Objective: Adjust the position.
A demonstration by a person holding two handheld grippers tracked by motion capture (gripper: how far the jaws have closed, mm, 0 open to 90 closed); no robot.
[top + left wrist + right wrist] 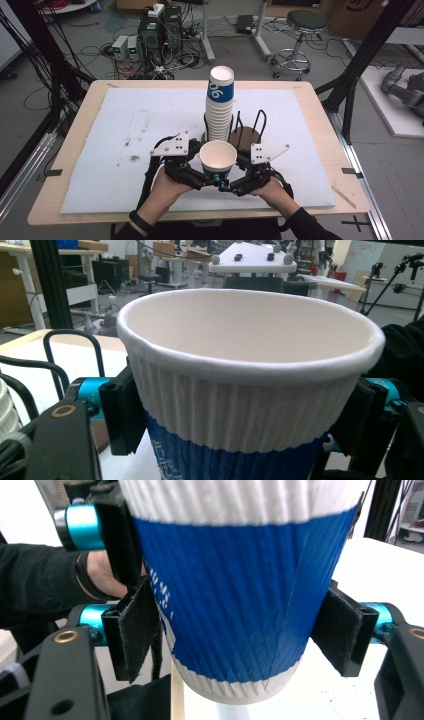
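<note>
Paper cup (218, 156) – ribbed, white over blue – is sitting upright. Left gripper (209, 178) and right gripper (227, 186) are both clamping it from opposite sides

The paper cup (250, 390) has a ribbed, matt sleeve, white above and blue below, with a smooth rolled rim; the stack of paper cups (219, 107) looks alike; each hand-held gripper's pads (132, 630) look fuzzy and black, on glossy teal metal posts; the table (75, 150) is pale wood under a rough, stained white sheet (135, 130).
</note>
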